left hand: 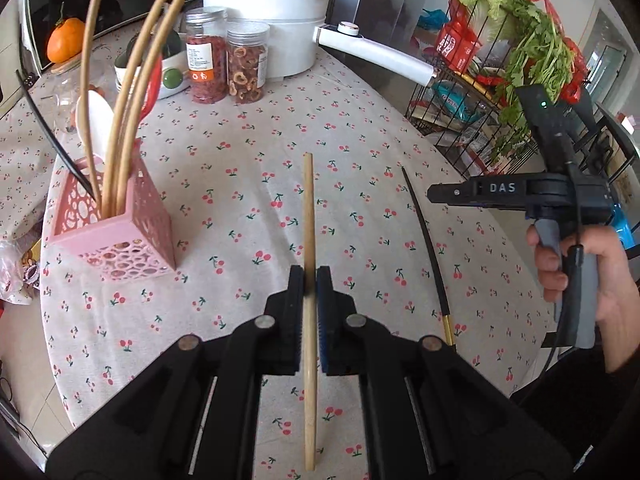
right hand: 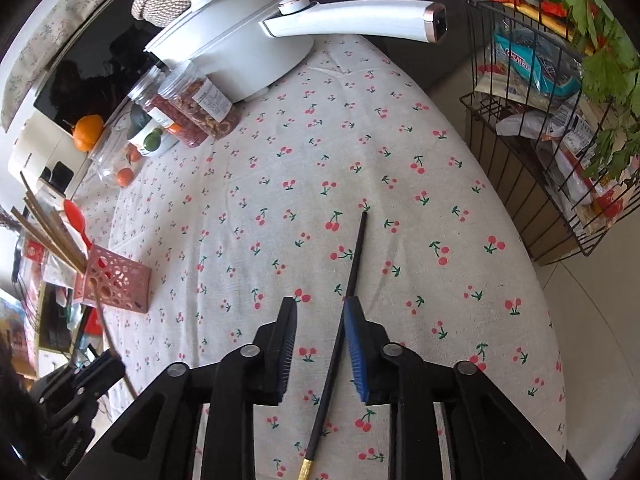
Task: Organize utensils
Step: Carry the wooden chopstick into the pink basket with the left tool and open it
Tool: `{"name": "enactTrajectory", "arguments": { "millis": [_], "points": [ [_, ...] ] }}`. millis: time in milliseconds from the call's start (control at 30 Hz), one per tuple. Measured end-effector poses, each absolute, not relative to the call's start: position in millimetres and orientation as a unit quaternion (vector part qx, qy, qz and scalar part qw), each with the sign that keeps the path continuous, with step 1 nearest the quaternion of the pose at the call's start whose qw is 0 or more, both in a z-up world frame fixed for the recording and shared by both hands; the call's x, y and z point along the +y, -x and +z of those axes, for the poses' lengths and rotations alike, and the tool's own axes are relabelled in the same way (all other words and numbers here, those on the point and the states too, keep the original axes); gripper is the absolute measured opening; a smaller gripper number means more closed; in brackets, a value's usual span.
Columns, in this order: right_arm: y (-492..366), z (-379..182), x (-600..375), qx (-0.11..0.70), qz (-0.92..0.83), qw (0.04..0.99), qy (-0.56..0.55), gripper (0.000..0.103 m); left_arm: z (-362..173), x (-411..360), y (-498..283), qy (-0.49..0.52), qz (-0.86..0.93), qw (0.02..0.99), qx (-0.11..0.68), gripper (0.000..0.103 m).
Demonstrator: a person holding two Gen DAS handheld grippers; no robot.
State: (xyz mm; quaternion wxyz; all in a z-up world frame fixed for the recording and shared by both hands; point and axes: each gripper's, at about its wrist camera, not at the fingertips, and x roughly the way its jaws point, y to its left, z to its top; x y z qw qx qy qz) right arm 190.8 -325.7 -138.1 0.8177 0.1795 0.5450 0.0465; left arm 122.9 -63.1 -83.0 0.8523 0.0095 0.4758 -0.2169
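My left gripper [left hand: 311, 276] is shut on a bamboo chopstick [left hand: 308, 216] that points away over the cherry-print tablecloth. A pink perforated utensil holder [left hand: 120, 224] stands to its left with several bamboo chopsticks, a black chopstick and a white spoon in it; it also shows in the right wrist view [right hand: 116, 284]. A black chopstick with a gold end [left hand: 430, 248] lies on the cloth to the right. My right gripper [right hand: 322, 306] is open, with that black chopstick [right hand: 352, 276] lying between its fingers, close to the blue pad [right hand: 355, 344]. The right gripper also shows in the left wrist view [left hand: 434, 194].
A white pot with a long handle [left hand: 276, 20] and two clear jars [left hand: 226, 60] stand at the back of the table [left hand: 248, 128]. A wire rack with greens and packets [left hand: 500, 92] stands past the table's right edge. An orange [left hand: 64, 42] sits at the far left.
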Motion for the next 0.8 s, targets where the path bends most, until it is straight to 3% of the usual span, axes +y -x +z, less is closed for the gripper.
{"name": "enactTrajectory", "arguments": {
  "millis": [33, 267, 400, 433, 467, 800],
  "points": [
    [-193, -143, -325, 0.548, 0.038, 0.817, -0.176, 0.039, -83, -56, -119, -0.001, -0.218, 0.855, 0.471, 0.007],
    [-209, -173, -299, 0.567, 0.014, 0.819, -0.084, 0.038, -83, -36, -115, 0.038, -0.216, 0.854, 0.471, 0.007],
    [-210, -173, -282, 0.558, -0.002, 0.829, -0.023, 0.023, -80, -25, -108, 0.048, -0.215, 0.857, 0.465, 0.007],
    [-210, -173, -282, 0.558, -0.002, 0.829, -0.023, 0.011, -79, -21, -107, 0.051, -0.214, 0.858, 0.464, 0.007],
    [-210, -174, -282, 0.558, 0.005, 0.829, -0.030, 0.009, -79, -17, -105, 0.056, -0.212, 0.859, 0.463, 0.007],
    [-190, -150, -276, 0.521, 0.035, 0.850, -0.070, 0.006, -73, 22, -92, 0.087, -0.195, 0.869, 0.447, 0.007]
  ]
}}
